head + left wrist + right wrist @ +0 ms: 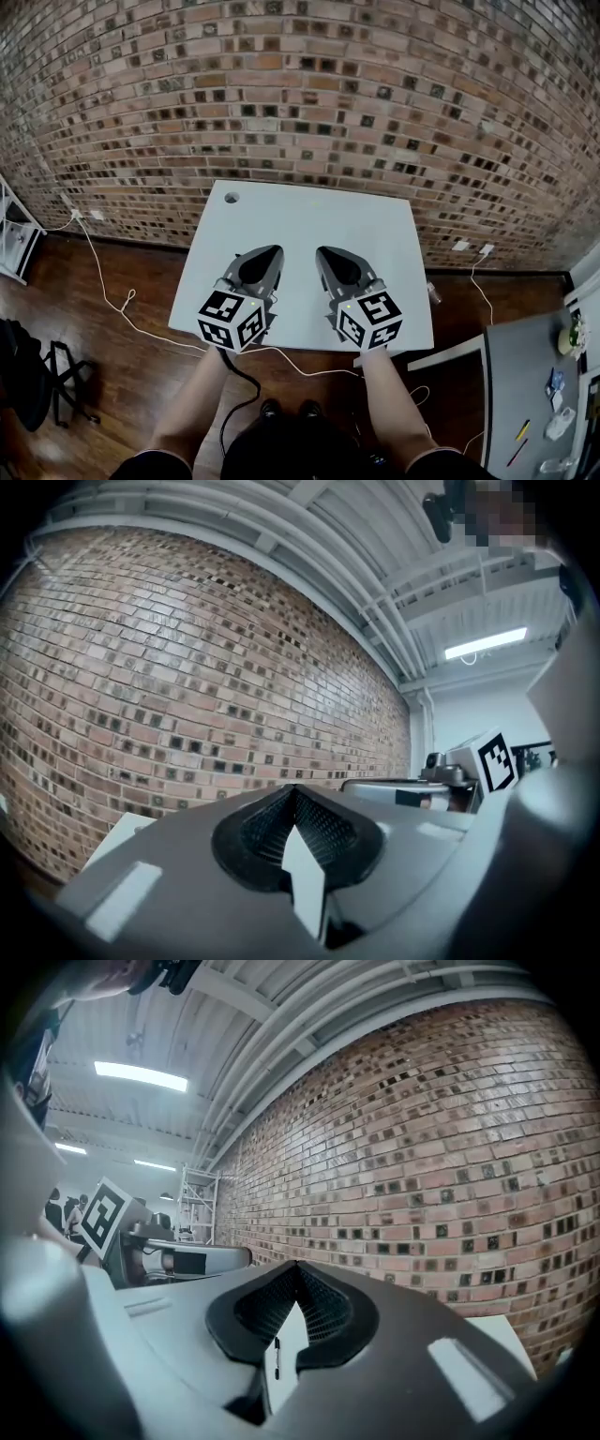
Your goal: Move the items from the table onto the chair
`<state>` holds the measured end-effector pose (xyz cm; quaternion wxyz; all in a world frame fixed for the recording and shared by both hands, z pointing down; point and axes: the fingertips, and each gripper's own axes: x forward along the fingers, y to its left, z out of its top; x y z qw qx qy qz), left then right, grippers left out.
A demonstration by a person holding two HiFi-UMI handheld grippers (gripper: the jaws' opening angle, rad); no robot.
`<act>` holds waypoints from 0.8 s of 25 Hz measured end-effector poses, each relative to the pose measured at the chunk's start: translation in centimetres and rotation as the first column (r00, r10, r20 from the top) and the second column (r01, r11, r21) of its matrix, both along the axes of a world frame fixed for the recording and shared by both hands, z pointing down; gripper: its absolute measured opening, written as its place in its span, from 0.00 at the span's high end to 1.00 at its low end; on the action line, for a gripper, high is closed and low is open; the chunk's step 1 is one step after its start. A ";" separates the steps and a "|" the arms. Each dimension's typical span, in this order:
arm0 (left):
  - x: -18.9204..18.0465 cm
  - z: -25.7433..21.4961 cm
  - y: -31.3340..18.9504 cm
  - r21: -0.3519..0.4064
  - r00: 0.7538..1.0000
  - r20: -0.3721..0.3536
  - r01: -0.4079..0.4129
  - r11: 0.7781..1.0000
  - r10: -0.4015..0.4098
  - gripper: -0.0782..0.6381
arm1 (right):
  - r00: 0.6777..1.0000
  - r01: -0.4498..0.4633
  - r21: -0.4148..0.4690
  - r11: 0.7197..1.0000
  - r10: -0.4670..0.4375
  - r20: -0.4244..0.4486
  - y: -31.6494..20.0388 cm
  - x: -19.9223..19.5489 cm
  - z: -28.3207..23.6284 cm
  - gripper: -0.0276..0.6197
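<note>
A white table [309,211] stands against a brick wall, and I see no loose items on its top. My left gripper [277,251] hovers over the table's near half with its jaws pressed together and nothing between them. My right gripper [322,251] hangs beside it, also shut and empty. In the left gripper view the left gripper [292,789] has its tips meeting and points at the brick wall. The right gripper [298,1267] looks the same in the right gripper view. No chair shows clearly in any view.
The table has a small round hole [232,198] at its far left corner. White cables [112,291] trail over the wooden floor. A black frame [37,384] stands at the left. At the right is a grey desk [525,375] with small things on it.
</note>
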<state>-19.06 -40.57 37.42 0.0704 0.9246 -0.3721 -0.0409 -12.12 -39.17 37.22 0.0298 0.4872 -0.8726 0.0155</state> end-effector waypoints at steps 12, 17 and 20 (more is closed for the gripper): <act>-4.9 6.6 -3.1 -0.127 0.993 0.054 0.110 0.986 -0.104 0.87 | 0.998 0.047 -0.140 0.989 -0.053 -0.043 -3.8 -4.0 6.1 0.95; -6.7 8.6 -4.1 -0.164 0.990 0.055 0.134 0.977 -0.126 0.87 | 0.989 0.073 -0.267 0.961 -0.104 -0.104 -6.6 -6.2 11.8 0.87; -8.1 9.7 -4.8 -0.183 0.988 0.060 0.154 0.971 -0.145 0.87 | 0.975 0.087 -0.343 0.935 -0.150 -0.162 -8.3 -7.9 15.6 0.83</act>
